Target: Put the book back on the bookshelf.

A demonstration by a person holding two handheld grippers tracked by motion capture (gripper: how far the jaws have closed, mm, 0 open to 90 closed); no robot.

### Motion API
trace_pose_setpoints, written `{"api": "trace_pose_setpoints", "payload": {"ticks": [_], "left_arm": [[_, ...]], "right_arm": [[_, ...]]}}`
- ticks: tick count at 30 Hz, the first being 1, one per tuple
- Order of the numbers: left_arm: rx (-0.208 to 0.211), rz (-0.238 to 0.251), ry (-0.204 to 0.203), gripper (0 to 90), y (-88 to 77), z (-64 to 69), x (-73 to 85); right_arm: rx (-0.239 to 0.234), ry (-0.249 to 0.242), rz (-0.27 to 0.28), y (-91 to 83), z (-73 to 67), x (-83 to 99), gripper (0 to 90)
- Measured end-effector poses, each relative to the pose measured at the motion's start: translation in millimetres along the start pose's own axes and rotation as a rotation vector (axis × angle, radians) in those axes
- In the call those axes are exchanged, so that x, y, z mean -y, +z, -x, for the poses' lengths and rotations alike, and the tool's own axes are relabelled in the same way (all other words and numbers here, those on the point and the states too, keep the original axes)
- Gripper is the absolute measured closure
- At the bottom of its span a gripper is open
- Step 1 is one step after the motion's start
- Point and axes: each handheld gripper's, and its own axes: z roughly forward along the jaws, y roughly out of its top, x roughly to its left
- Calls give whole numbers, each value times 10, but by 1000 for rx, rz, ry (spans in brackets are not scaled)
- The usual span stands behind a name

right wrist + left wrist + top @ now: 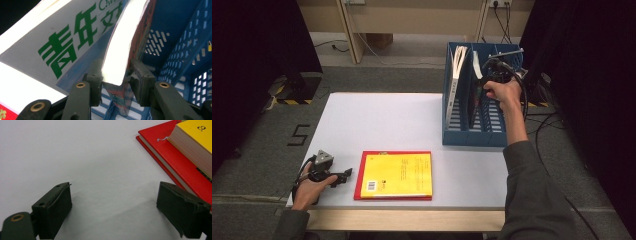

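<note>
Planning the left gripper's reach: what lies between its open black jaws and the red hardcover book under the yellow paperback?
Bare white table, seen in the left gripper view; the left gripper stands beside the red book.

Black two-jaw grippers, brass-ringed screws on jaws, black cables; left gripper [343, 176] bears grey triangular plate; dark grey sleeves.

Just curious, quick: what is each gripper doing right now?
Left gripper: open, holding nothing.
Right gripper: closed on a book in the blue rack.
</note>
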Motion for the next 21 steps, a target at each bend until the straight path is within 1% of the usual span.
{"api": "trace_pose_setpoints", "payload": {"ticks": [3, 6, 8, 10, 12, 14, 17, 18, 20, 21], "left_arm": [[1, -1, -1, 118, 0, -1, 0], [1, 0, -1, 118, 0, 0, 0], [1, -1, -1, 118, 0, -1, 0], [1, -1, -1, 118, 0, -1, 0], [2, -1, -1, 118, 0, -2, 0], [1, -1, 0, 118, 0, -1, 0], [1, -1, -1, 118, 1, -1, 0], [1, 0, -1, 117, 1, 0, 0], [0, 0, -1, 118, 1, 0, 0], [1, 0, -1, 118, 1, 0, 0]], "right_arm": [[11, 1, -5, 11, -25, -18, 646], [7, 18, 5, 24, -24, -12, 642], [11, 11, 7, 25, -24, -10, 633], [6, 10, 15, 21, -17, 4, 610], [-8, 15, 14, 8, 1, 34, 564], [-10, 19, 28, -30, 22, 65, 541], [-38, 46, 68, -120, 67, 132, 541], [-42, 43, 69, -151, 83, 147, 531], [-36, 59, 87, -220, 110, 183, 511], [-39, 58, 89, -250, 119, 204, 503]]}}
